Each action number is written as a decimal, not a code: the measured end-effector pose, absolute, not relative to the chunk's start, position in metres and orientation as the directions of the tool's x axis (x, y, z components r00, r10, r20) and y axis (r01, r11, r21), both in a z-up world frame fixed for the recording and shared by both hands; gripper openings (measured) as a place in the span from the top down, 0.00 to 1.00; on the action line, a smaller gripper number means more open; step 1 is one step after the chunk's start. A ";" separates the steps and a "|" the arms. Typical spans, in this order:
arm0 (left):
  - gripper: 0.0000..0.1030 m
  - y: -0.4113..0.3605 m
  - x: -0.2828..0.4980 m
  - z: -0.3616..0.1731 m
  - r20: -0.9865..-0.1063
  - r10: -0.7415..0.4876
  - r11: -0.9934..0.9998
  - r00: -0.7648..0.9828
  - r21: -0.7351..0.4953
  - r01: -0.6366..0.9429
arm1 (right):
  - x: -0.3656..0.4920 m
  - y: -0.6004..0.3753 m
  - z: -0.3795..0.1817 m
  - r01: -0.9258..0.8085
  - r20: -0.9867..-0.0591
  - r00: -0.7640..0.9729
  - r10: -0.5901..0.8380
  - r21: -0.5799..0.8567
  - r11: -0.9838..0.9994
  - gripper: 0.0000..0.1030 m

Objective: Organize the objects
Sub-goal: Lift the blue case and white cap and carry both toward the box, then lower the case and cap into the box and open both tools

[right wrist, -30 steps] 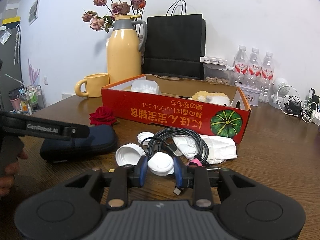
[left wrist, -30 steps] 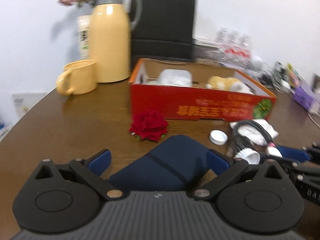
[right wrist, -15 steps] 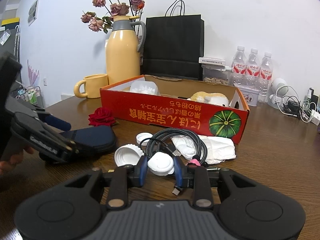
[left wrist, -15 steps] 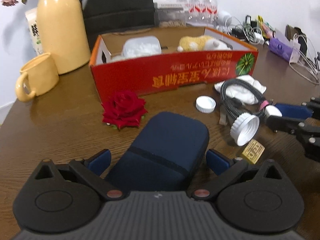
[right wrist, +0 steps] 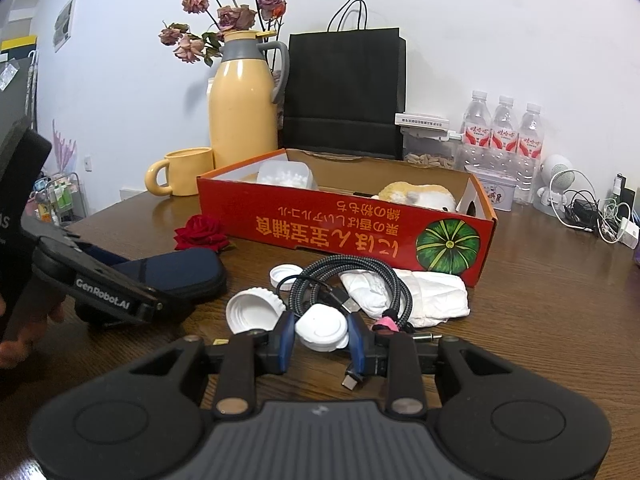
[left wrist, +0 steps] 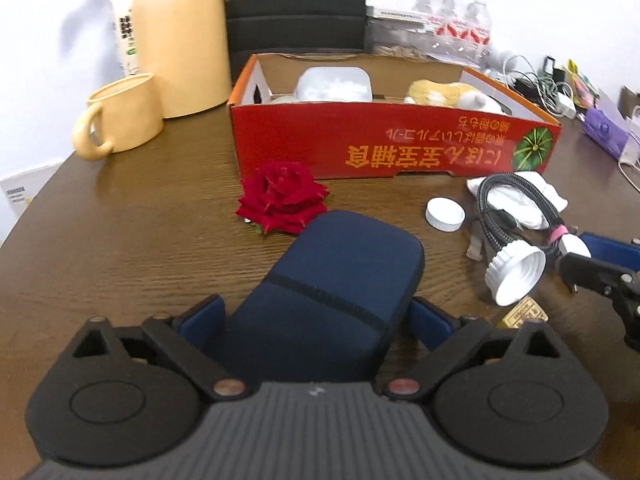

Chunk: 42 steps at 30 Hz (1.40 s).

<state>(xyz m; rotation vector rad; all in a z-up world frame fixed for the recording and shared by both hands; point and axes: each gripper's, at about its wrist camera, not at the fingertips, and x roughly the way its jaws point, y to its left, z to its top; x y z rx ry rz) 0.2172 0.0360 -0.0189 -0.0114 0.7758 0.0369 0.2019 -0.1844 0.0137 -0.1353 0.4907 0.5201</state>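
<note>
Navy case now sits between my left gripper's just-narrowing jaws, rose at eleven o'clock; right gripper pinches a white cap; lift next.

Surface: open box at centre, jug and mug behind its left end; rose before that end, case nearer still; coiled cable, cloth and caps right of the case.
</note>
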 end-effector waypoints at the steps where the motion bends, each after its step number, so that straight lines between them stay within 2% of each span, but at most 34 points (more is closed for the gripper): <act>1: 0.16 0.035 0.215 -0.017 -0.698 0.027 0.999 0.716 -0.001 -0.039 | 0.202 -0.184 0.013 -0.508 -0.483 0.755 0.444 -0.002 0.862 0.73; 3: 0.26 0.036 0.212 -0.014 -0.694 0.017 0.999 0.720 -0.020 -0.043 | 0.202 -0.184 0.013 -0.507 -0.484 0.755 0.443 -0.001 0.862 0.73; 11: 0.36 0.034 0.196 -0.008 -0.652 -0.005 0.997 0.758 -0.063 -0.048 | 0.202 -0.184 0.013 -0.507 -0.484 0.755 0.443 -0.002 0.862 0.73; 20: 0.37 0.019 0.178 0.012 -0.546 -0.008 0.999 0.838 -0.044 -0.020 | 0.198 -0.184 0.014 -0.503 -0.467 0.768 0.439 -0.015 0.864 0.73; 25: 0.37 0.010 0.183 0.035 -0.483 -0.036 0.998 0.875 -0.060 0.008 | 0.192 -0.182 0.022 -0.507 -0.429 0.787 0.444 -0.039 0.861 0.73; 35: 0.37 -0.005 0.232 0.070 -0.384 -0.052 0.995 0.922 -0.101 0.014 | 0.230 -0.179 0.076 -0.472 -0.328 0.843 0.426 -0.072 0.879 0.73; 42: 0.37 -0.008 0.285 0.080 -0.351 -0.025 0.992 0.936 -0.128 -0.021 | 0.290 -0.167 0.093 -0.450 -0.322 0.854 0.408 -0.065 0.891 0.73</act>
